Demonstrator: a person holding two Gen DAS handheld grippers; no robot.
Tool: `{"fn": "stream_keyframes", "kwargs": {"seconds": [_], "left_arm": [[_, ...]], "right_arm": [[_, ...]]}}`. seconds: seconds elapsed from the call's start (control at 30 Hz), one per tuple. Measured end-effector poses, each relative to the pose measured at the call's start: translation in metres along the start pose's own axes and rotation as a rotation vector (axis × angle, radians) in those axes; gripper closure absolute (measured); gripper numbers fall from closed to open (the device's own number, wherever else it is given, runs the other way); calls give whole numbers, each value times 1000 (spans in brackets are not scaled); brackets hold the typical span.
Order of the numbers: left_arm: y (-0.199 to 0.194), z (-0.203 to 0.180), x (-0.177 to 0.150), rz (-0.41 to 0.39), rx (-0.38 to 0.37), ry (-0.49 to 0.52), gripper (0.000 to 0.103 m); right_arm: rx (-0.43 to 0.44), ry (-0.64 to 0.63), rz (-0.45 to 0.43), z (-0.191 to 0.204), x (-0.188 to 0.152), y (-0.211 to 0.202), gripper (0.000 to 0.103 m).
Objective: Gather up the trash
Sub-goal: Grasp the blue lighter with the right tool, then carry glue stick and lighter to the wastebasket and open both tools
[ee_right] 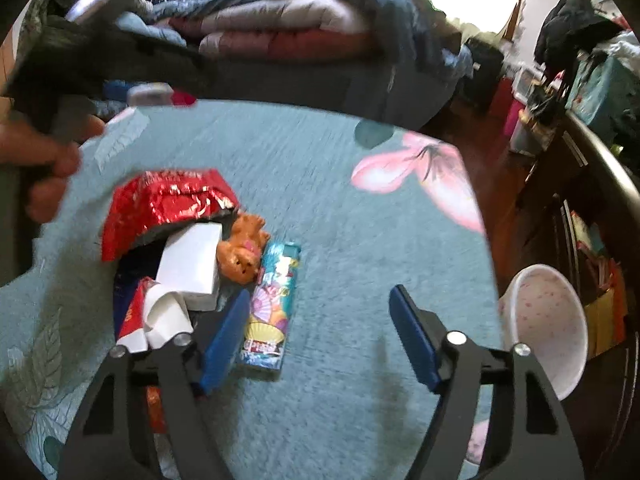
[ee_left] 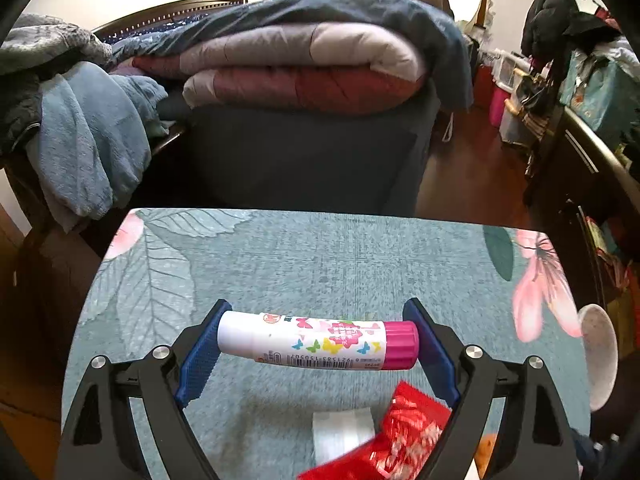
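the left gripper [ee_left: 318, 340] has its fingers clamped on a glue stick [ee_left: 316, 340], held end to end above the table [ee_left: 320, 256]. the right gripper [ee_right: 316, 336] hangs with fingers apart beside a lighter [ee_right: 272, 304], near a red wrapper [ee_right: 168, 204], white box [ee_right: 192, 260] and half-hidden brown toy [ee_right: 242, 252]. a cup [ee_right: 548, 320] sits at the table's right edge, partly cut off.

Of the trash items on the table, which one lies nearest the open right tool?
The blue patterned lighter, lying just beside the right tool's left finger; the red foil wrapper and white box sit farther off.
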State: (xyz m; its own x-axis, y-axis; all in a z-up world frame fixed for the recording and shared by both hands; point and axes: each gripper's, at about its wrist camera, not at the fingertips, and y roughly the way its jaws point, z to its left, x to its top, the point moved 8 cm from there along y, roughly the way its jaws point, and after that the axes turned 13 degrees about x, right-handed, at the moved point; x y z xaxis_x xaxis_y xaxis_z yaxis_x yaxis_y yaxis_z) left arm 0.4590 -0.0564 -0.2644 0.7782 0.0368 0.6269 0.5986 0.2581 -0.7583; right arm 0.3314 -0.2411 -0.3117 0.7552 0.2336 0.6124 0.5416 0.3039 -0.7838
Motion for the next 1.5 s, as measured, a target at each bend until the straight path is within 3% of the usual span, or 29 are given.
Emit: {"fn": "stream_keyframes", "kwargs": {"seconds": [0.1,0.2,0.3,0.43,0.63,0.93,1.2,1.5], "left_arm": [[-7,5,0,-12,-6,3,16],[-13,11,-1,-18,-16,-6,16],[-19,15,-1,-29,-20,-15,16],[-27,18,0,-46,-13,-15,16],[-42,24,1,-68,-14,-26,16],[-86,5,0,-118,-56,-8,16],[-137,-49,-7,-185,-136,68,16],[-189,-121,-15,-253,-236,156,17]], "right_arm": [[75,44,36,2,-2,12,37],[73,47,57,5,-1,20,39],[75,28,61,11,0,21,48],[78,-7,69,21,1,20,79],[63,-12,58,21,-7,8,80],[124,118,-64,-3,-23,-56,80],[168,203,-182,-26,-33,-114,80],[137,282,-285,-69,-50,-165,80]]}}
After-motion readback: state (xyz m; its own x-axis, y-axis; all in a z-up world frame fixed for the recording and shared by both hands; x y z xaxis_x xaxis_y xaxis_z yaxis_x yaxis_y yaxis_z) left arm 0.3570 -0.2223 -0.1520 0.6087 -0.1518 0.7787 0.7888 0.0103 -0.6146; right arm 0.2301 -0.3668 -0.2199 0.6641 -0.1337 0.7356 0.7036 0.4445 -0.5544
